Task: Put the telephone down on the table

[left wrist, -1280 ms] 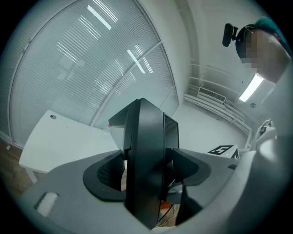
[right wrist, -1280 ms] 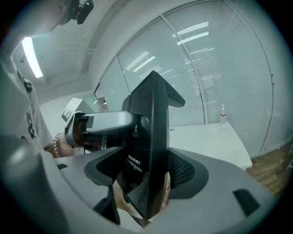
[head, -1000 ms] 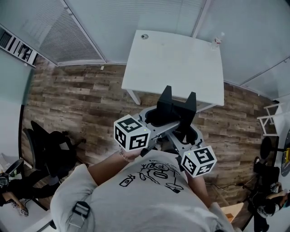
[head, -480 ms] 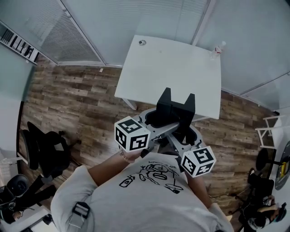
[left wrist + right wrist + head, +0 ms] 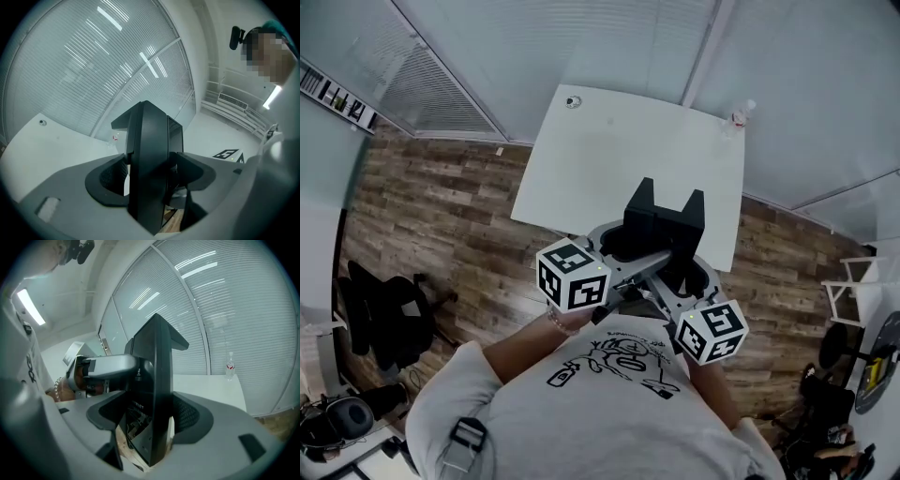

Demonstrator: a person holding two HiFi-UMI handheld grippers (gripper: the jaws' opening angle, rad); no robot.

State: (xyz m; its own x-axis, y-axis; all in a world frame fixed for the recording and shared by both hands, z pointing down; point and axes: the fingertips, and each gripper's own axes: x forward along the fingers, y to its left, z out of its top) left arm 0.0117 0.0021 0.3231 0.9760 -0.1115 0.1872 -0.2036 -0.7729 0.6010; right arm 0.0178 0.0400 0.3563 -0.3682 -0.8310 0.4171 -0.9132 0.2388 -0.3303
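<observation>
i hold the phone (image 5: 664,223) up in the air with both tools, near the front edge of the white desk (image 5: 619,150) and not resting on it, with wood floor (image 5: 441,206) to either side below. my left tool (image 5: 150,180) stands wide, its jaws clamped on one flank of the black body, and my right tool (image 5: 152,420) is clamped on the other flank the same way. the shell looks stiff, hard and smooth, so i judge it could slip. it is probably not heavy, but bulky enough to want this two-sided hold low on its flat sides. i cannot see any loose handset or cord. a bottle (image 5: 737,114) stands at the desk's far right corner, well apart.
</observation>
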